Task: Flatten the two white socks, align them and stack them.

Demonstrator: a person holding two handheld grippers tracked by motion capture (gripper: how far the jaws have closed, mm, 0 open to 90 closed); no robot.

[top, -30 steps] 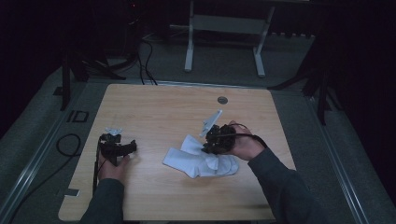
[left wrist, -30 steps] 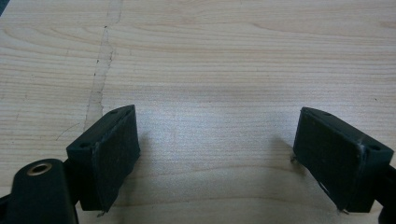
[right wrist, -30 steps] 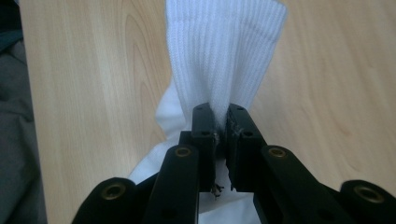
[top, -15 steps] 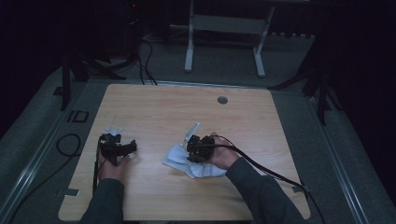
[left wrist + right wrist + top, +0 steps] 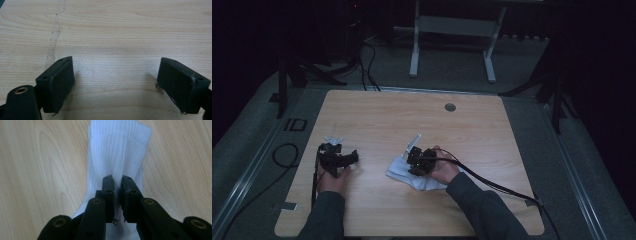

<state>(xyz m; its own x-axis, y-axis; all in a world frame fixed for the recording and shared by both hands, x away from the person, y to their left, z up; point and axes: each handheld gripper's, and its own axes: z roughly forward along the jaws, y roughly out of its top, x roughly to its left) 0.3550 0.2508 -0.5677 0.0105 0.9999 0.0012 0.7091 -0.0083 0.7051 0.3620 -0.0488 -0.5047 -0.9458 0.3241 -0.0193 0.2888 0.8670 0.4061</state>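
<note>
A white ribbed sock (image 5: 117, 152) lies on the wooden table (image 5: 492, 135); in the high view the sock (image 5: 424, 181) sits crumpled near the middle, under the person's right hand. My right gripper (image 5: 117, 188) is shut on a pinched fold of the sock, whose cuff stretches away from the jaws. In the high view the right gripper (image 5: 412, 157) is low over the sock's left end. My left gripper (image 5: 116, 80) stands open over bare wood, nothing between its pads. The high view shows the left gripper (image 5: 343, 159) resting at the table's left side.
A round grommet hole (image 5: 450, 107) sits near the table's far edge. Cables (image 5: 502, 187) trail from the right gripper toward the front right corner. A metal stand (image 5: 452, 30) and dark floor lie beyond the table.
My right gripper has moved left and down with the sock, dragging its upper layer over toward the left. The left gripper has stayed where it was.
</note>
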